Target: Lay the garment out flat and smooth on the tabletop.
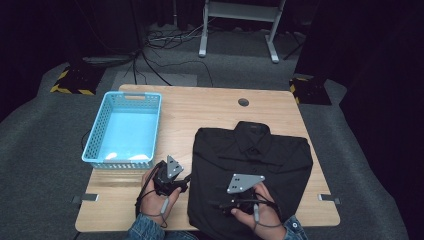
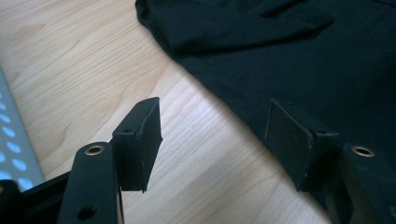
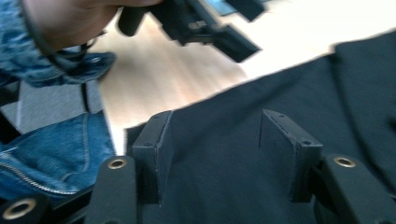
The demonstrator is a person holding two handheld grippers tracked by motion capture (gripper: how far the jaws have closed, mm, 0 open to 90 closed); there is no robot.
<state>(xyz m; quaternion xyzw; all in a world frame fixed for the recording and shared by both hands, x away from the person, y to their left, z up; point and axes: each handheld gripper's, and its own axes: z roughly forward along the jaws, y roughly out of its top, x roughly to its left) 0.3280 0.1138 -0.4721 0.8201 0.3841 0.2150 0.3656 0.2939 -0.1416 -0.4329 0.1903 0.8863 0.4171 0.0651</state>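
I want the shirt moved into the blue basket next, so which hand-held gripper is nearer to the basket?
Left. The left hand-held gripper sits just below the blue basket, at the black shirt's left edge; the right hand-held gripper is over the shirt, farther away.

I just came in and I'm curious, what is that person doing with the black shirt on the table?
A person holds a gripper in each hand over a folded black shirt lying on a wooden table. The right gripper hangs just above the shirt's near part with its jaws apart, gripping nothing. The left gripper waits open at the shirt's left edge, over bare wood. A blue basket sits to the left with no shirt in it.
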